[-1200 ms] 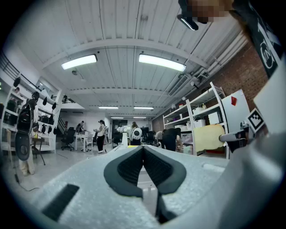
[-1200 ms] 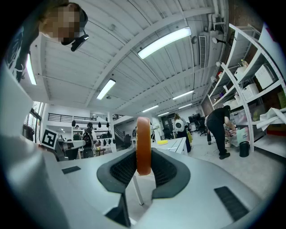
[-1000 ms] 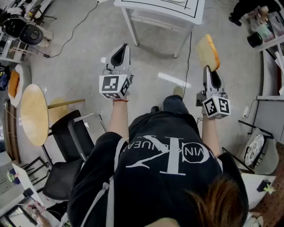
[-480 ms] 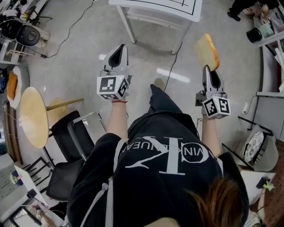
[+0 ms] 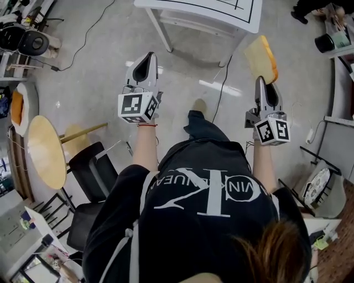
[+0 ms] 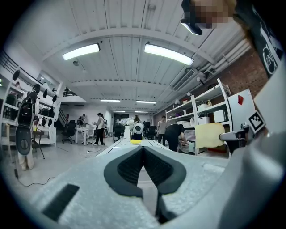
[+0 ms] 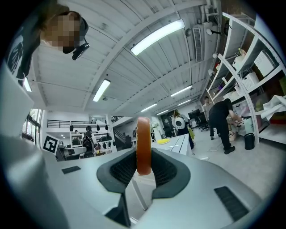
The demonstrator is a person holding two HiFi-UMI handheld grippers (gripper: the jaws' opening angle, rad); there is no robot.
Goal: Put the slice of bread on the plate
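Upper right of the head view: my right gripper (image 5: 263,83) is clamped on the bread slice (image 5: 261,58), held over the floor. My left gripper (image 5: 146,59) is pinched together, empty. The black shirt (image 5: 182,237) print shows a large "CK", upside down.

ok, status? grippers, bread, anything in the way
Left gripper shut, empty. Right gripper shut on bread slice. No plate made out yet. White table ahead; black cable on the floor beside its leg.
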